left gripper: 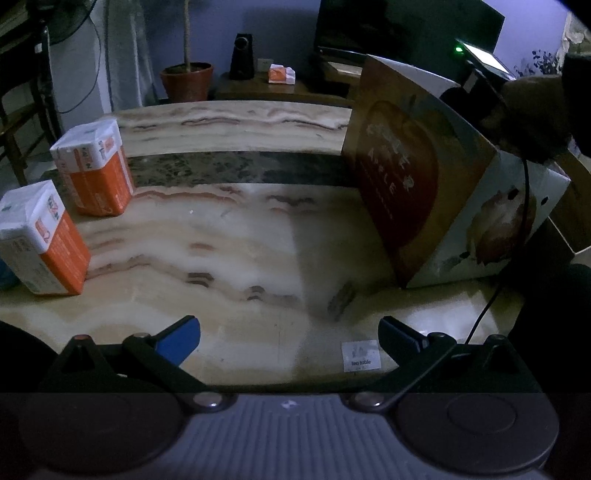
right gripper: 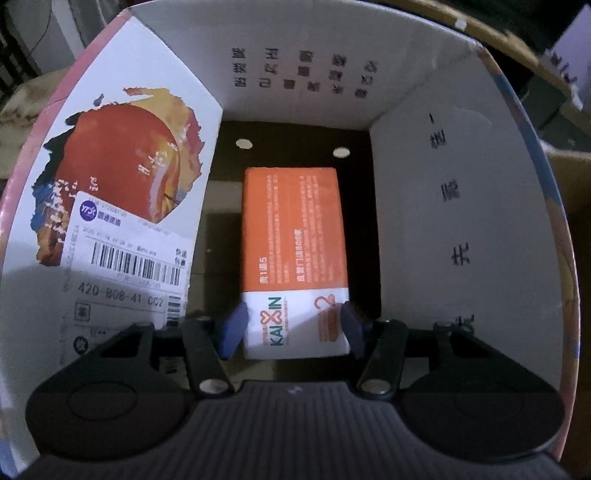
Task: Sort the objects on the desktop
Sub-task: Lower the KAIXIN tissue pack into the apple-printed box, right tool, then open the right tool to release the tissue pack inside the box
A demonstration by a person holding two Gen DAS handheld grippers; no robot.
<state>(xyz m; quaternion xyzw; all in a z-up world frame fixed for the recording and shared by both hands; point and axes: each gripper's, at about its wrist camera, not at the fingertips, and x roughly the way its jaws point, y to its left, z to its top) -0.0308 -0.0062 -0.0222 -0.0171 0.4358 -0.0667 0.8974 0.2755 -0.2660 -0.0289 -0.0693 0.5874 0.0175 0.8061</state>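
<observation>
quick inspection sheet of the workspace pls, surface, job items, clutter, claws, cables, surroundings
surface: marble-pattern table, small "tea table" sticker near the front edge
job's things: two orange-and-white tissue packs upright on the table's left; a third tissue pack inside the apple carton, flaps open
clutter: nothing seen
claws: left claw open, empty; right claw inside the carton, pads at the third pack's sides, contact unclear
cables: black cable hanging across the carton
surroundings: potted plant, speaker, dark monitor
</observation>
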